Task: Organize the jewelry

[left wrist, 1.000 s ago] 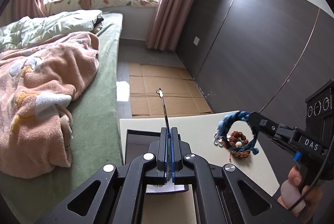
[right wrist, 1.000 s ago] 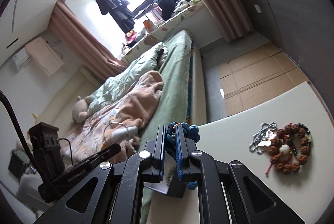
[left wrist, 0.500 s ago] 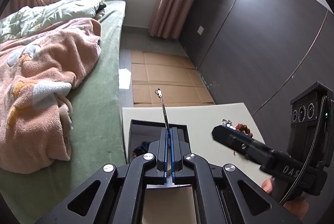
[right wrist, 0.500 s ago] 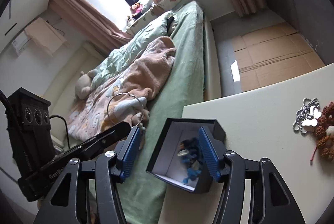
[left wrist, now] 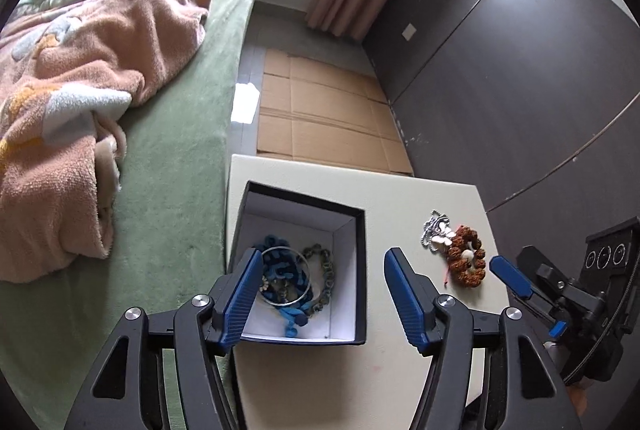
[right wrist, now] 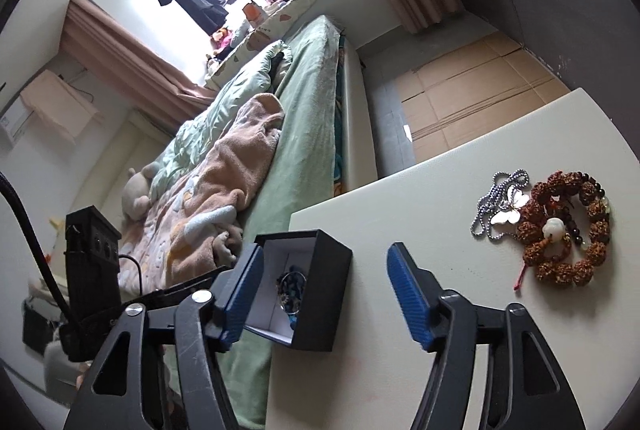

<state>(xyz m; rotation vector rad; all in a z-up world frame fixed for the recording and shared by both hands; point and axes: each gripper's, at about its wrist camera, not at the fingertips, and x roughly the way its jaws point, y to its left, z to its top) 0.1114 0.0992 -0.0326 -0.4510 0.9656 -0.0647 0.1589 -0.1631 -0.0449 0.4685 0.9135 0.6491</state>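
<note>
A black box [left wrist: 360,270] with a white inside stands on the white table [left wrist: 400,197]. In it lie a blue braided bracelet [left wrist: 280,270], a thin silver bangle [left wrist: 285,276] and an olive bead bracelet [left wrist: 326,272]. My left gripper [left wrist: 322,296] is open and empty just above the box. A brown bead bracelet [left wrist: 466,262] and a silver chain [left wrist: 436,234] lie on the table to the right. My right gripper [right wrist: 326,294] is open and empty over the table, between the box [right wrist: 320,294] and the brown bracelet [right wrist: 568,226].
A bed with a green sheet [left wrist: 168,157] and a pink blanket [left wrist: 80,61] runs along the table's left edge. Cardboard [left wrist: 320,117] covers the floor beyond the table. A dark wall panel [left wrist: 520,69] stands at the right.
My left gripper opened and the silver bangle dropped into the box. My right gripper opened, let the blue bracelet fall into the box and drew back to the right.
</note>
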